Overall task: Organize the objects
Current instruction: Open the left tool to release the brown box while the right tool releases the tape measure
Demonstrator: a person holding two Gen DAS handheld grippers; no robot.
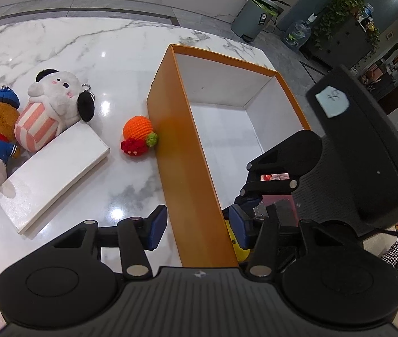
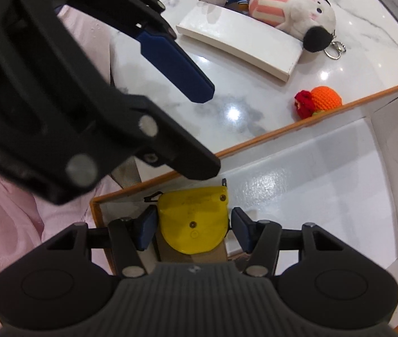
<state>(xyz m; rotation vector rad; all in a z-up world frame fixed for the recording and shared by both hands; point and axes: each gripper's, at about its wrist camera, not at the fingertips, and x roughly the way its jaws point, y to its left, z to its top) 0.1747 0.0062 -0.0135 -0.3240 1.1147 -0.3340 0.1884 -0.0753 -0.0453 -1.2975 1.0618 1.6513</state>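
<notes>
While the left gripper (image 1: 197,226) straddles the orange box (image 1: 171,151) wall with fingers spread wide, the right gripper (image 2: 192,229) brackets the yellow tape measure (image 2: 194,219) at the box's near end; actual contact is unclear.

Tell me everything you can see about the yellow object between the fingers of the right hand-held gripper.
The yellow object looks like hard plastic, rounded at the near end and flatter at the far end, with small screws and scuff marks. It sits inside the orange box, near its corner, over a brownish piece. The right hand-held gripper brackets it; contact is unclear.
</notes>
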